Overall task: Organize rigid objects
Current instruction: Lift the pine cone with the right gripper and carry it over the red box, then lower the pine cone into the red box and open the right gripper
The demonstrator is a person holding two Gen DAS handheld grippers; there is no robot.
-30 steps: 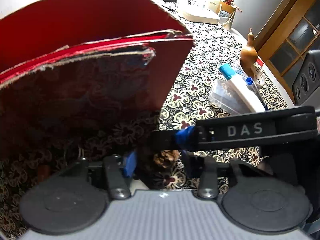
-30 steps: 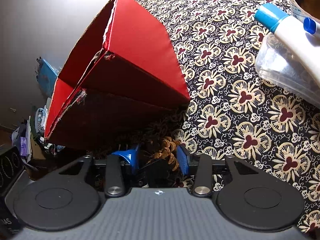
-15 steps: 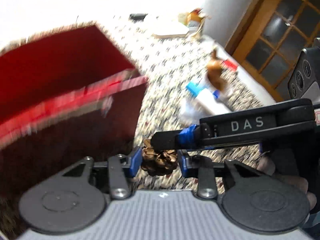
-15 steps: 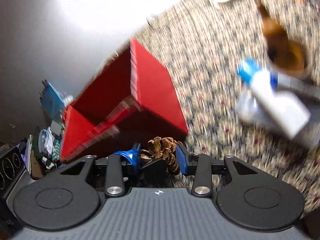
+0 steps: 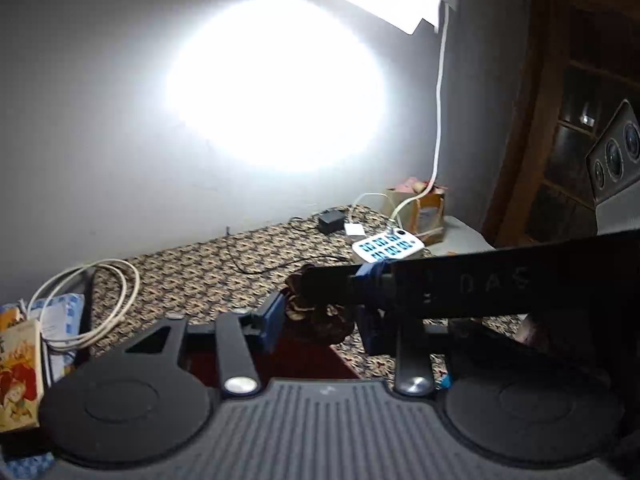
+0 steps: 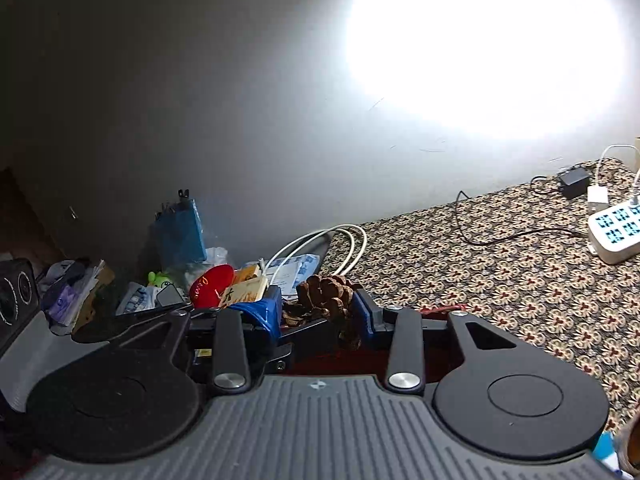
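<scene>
Cone: the pine cone [image 6: 326, 294] sits pinched between both grippers' blue pads, above the red box [image 5: 304, 360], whose dark red shows just beneath.
Left gripper [image 5: 320, 318]: fingers pressed on the cone.
Right gripper [image 6: 318, 312]: fingers closed on the cone too, crossing the left one.
Handling: probably light, stiff, brittle at the scales; grip across the broad middle, gently.
Change: half a second ago the box stood ahead on the left; now both cameras tilt up to the wall and far table [image 6: 500, 256], with the box underneath.
</scene>
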